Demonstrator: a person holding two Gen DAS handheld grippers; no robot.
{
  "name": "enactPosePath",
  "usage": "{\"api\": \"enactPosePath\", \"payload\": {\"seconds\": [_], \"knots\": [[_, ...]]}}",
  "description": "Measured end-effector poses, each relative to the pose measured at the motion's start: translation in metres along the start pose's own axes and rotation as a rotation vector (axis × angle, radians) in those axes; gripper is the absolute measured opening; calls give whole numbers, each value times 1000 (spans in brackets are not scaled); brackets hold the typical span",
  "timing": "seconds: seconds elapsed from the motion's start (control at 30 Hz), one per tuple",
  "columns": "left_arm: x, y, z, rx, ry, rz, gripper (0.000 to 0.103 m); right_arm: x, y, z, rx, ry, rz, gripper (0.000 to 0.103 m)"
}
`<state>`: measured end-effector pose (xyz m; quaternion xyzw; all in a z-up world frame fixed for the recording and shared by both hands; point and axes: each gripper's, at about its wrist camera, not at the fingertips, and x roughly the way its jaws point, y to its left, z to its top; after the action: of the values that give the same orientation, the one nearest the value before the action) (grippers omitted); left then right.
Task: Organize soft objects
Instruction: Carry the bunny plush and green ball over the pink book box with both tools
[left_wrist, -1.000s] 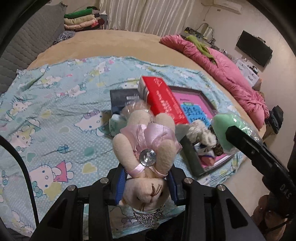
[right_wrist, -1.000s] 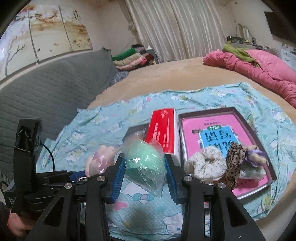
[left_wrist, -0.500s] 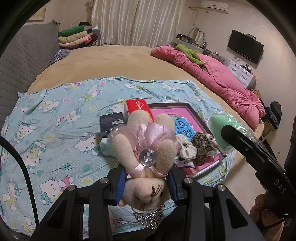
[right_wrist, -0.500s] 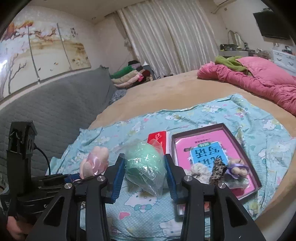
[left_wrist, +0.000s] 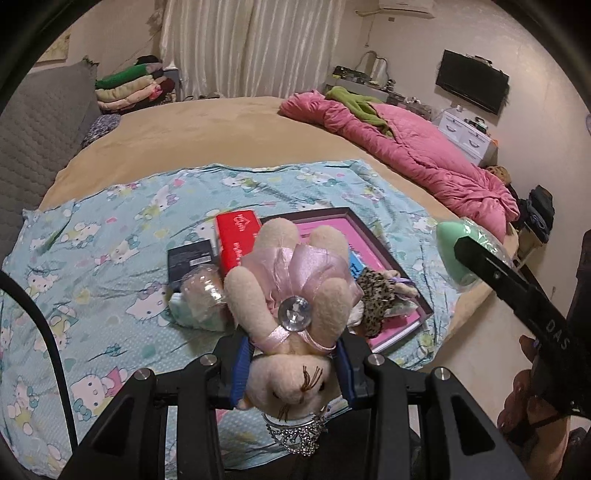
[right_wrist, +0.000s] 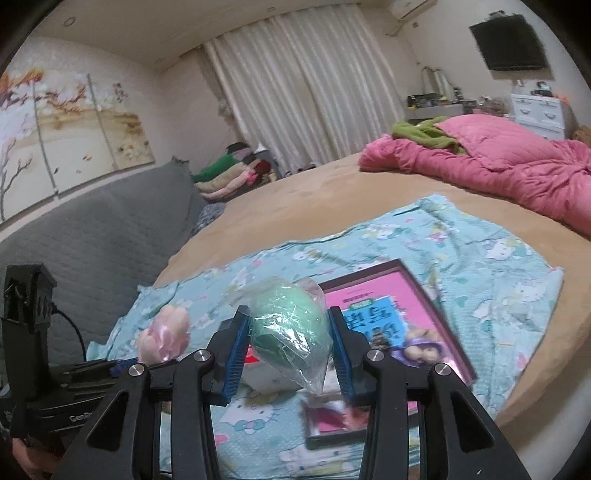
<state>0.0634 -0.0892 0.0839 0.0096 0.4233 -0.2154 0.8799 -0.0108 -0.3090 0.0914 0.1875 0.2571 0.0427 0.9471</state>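
Left wrist: my left tool (left_wrist: 291, 363) clamps plush bunny (left_wrist: 291, 295); right tool (right_wrist: 288, 347) grips bagged green ball (right_wrist: 290, 332); carrying step, next find drop spot

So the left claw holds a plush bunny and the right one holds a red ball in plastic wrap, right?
Not quite: the ball in the right gripper is green, as the right wrist view shows. The left gripper does hold the bunny.

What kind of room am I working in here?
Most likely a home bedroom: a large bed under a tan cover, a rumpled pink quilted comforter, and a wall-mounted black television.
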Motion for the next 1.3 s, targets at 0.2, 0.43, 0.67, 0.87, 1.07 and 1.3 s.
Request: {"api": "enactPosePath", "payload": {"seconds": [0.2,0.43,0.67,0.87,1.07,1.3], "knots": [[15,-21,3,33,24,-27,39,-11,-36,3,62,-23,-59,43],[46,-44,1,74,75,-52,39,-9,-64,-4,108,-11,-98,43],[75,-60,-2,108,120,-58,39,3,-76,-18,119,30,-105,43],[93,-65,-4,124,146,-46,39,16,-84,-28,131,74,-91,43],[104,-67,-2,125,163,-47,39,27,-86,-37,127,118,-75,43],[124,-66,-2,121,191,-42,39,43,-89,-48,104,192,-68,43]]}}
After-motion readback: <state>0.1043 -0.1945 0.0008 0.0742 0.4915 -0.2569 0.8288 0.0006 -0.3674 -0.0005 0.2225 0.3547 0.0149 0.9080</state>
